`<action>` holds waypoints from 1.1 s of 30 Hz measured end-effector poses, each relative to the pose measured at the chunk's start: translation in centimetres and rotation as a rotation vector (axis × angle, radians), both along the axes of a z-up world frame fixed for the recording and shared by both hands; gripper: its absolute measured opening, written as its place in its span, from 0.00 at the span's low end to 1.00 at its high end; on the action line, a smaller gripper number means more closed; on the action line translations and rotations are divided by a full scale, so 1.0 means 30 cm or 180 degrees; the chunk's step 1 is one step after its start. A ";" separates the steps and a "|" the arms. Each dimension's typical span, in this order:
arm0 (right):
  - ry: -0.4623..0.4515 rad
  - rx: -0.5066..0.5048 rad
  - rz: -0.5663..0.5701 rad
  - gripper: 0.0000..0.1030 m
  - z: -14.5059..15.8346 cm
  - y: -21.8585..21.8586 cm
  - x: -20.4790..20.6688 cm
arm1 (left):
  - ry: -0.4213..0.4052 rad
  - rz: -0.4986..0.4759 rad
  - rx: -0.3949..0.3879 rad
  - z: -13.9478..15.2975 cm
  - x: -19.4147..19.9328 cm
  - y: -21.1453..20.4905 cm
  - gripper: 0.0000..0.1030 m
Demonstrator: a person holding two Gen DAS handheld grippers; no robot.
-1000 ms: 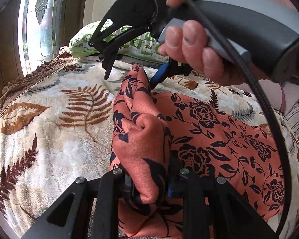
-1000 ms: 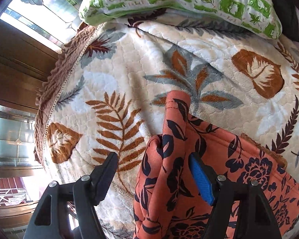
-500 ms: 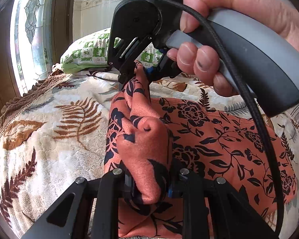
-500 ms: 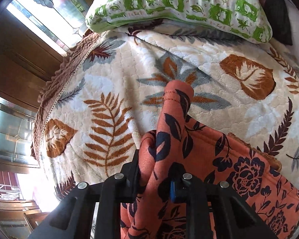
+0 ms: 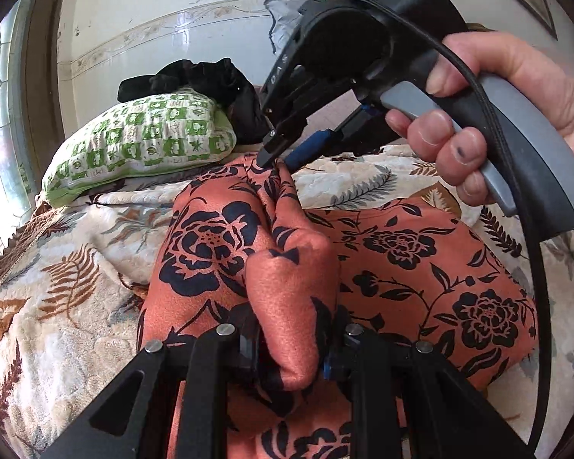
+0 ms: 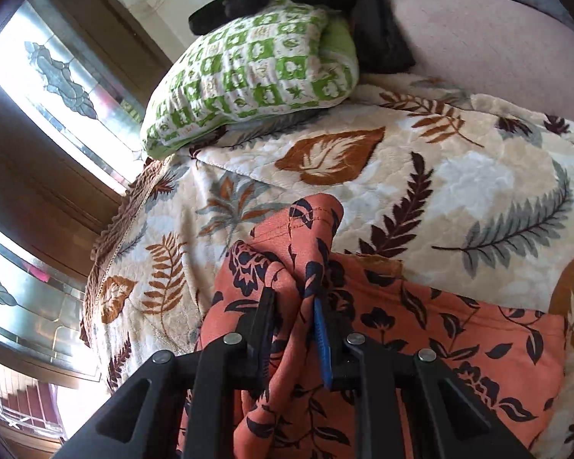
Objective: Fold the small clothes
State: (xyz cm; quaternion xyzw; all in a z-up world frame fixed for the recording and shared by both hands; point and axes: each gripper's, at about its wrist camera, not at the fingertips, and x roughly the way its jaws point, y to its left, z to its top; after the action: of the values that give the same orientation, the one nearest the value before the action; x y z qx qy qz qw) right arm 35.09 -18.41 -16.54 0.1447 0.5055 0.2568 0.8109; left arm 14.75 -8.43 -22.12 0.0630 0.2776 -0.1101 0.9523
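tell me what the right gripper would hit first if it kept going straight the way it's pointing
Past the orange floral garment pinched in its closing jaws, the right gripper would probably meet the cream leaf-print quilted blanket first. The green-and-white checked pillow lies further along, though depth is hard to judge here.

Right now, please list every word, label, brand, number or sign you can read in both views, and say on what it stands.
No readable text in either view.
Green checked pillow: small pictures in its squares, no letters.
Orange floral garment: flower pattern only.
Leaf-print blanket: leaves only.
Right gripper: no legible marking.
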 end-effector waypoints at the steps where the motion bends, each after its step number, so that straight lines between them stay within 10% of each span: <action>1: 0.0078 0.0157 -0.0001 0.20 -0.019 -0.044 -0.005 | -0.0012 0.0001 0.0059 -0.005 0.000 -0.013 0.22; 8: 0.0537 0.0873 -0.0112 0.25 -0.106 -0.213 -0.040 | 0.0017 0.0027 0.0130 -0.024 -0.008 -0.021 0.22; 11: 0.0683 0.1151 -0.0216 0.75 -0.163 -0.248 -0.047 | 0.0016 0.0013 0.0137 -0.024 -0.007 -0.017 0.22; 18: 0.0706 0.1494 -0.0357 0.77 -0.232 -0.227 -0.019 | 0.0043 -0.0034 0.0094 -0.018 -0.009 -0.006 0.22; 22: 0.0731 0.1252 -0.0178 0.67 -0.232 -0.113 0.030 | 0.0066 -0.0080 0.0039 -0.010 -0.008 0.014 0.22; 24: 0.0699 0.1051 -0.0108 0.35 -0.234 -0.051 0.052 | 0.0038 -0.0084 0.0036 -0.005 -0.012 0.025 0.22; 27: 0.0514 0.0704 0.0005 0.21 -0.221 0.024 0.052 | 0.0072 -0.0105 -0.0012 -0.004 -0.007 0.045 0.22; 33: -0.0090 0.0433 -0.0082 0.17 -0.127 0.032 -0.026 | 0.0053 -0.0206 -0.0101 0.012 -0.018 0.037 0.22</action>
State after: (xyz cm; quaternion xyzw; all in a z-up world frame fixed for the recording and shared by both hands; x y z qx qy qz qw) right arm 34.31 -17.43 -20.35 0.2023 0.4734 0.2822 0.8095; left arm 14.23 -7.31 -21.77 0.0559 0.2816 -0.1457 0.9468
